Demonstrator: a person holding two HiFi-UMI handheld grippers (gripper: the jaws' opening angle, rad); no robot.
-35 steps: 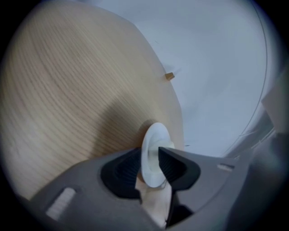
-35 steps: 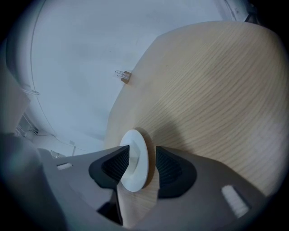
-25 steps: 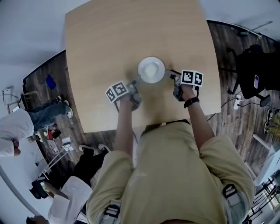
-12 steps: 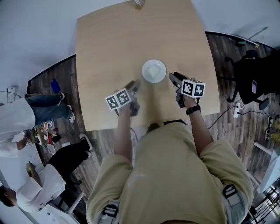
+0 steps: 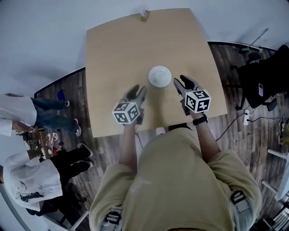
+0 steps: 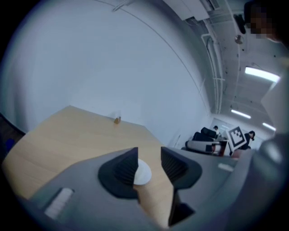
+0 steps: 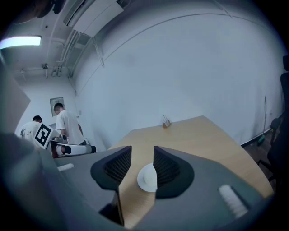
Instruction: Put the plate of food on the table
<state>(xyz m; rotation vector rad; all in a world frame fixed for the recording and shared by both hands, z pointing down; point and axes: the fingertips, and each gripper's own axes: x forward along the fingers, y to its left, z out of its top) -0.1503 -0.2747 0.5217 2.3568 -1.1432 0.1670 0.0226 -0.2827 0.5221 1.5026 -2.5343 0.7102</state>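
A white plate (image 5: 160, 76) with pale food on it rests on the light wooden table (image 5: 117, 54), a little right of its middle. My left gripper (image 5: 136, 93) hovers to the plate's near left, clear of it, open and empty; its jaws have just been closing a little. To the plate's right my right gripper (image 5: 183, 82) is also open and empty; its jaws have just been opening slightly. In the left gripper view the plate (image 6: 142, 173) shows on the table beyond the parted jaws of the left gripper (image 6: 149, 161). Through the right gripper (image 7: 142, 163) the plate (image 7: 147, 177) shows the same way.
A small holder (image 5: 144, 13) stands at the table's far edge. People (image 5: 27, 180) stand on the dark wooden floor to the left. A black chair (image 5: 262, 74) and cables lie to the right of the table.
Both grippers have let go of the plate's rim, risen and drawn back toward me. The plate stays where it was on the table. The people at the left have shifted.
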